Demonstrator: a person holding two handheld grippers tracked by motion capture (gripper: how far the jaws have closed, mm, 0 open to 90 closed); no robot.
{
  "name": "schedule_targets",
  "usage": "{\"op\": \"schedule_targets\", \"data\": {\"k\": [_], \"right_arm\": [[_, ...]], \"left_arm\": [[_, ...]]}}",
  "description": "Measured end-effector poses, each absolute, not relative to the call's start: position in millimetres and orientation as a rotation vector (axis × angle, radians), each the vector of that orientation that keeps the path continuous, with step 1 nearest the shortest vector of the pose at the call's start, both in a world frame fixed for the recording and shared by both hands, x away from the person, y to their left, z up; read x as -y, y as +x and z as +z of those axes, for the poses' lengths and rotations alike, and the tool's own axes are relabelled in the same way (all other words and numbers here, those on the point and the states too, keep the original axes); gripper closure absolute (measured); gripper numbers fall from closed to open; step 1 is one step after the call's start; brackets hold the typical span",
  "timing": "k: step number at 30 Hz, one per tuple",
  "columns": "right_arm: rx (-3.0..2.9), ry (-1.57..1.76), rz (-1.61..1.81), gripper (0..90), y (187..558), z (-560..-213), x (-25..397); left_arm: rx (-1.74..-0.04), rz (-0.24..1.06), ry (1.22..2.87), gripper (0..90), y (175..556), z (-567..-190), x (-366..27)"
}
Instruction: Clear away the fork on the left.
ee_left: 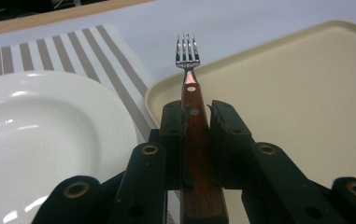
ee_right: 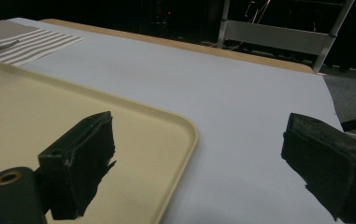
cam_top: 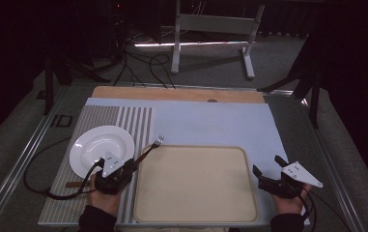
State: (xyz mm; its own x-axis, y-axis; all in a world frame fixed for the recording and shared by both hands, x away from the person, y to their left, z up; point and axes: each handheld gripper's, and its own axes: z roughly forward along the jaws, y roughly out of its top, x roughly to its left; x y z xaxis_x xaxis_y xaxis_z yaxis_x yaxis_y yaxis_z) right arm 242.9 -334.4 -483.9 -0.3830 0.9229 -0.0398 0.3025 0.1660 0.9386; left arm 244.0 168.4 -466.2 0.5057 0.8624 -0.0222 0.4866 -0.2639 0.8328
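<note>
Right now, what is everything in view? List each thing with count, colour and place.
plate: 1, white, on the striped mat, left of the tray
striped mat: 1, grey and white, table's left side
tray: 1, beige, centre front, nothing on it
fork: 1, steel tines, brown wooden handle, held over the tray's left edge
sheet: 1, pale blue, covering the table
left gripper: black, shut on the fork handle
right gripper: black, open, right of the tray
</note>
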Motion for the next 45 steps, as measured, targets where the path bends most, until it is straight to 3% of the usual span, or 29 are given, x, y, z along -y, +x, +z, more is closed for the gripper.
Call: {"op": "schedule_targets", "data": {"k": [27,42,45], "right_arm": [[-1.795,1.164,1.223,9.3,242.9,-483.7,334.4],[-1.799,1.163,1.223,9.3,243.1,-483.9,333.8],[-1.800,1.164,1.223,9.3,243.2,-484.0,333.6]], "left_arm": [[-1.231,0.620,1.846,76.2,208.6,-489.4,-137.3],[-1.299,0.565,1.851,75.8,198.0,-514.7,-121.2],[-1.301,0.543,1.861,79.7,198.7,-516.7,-120.1]]}}
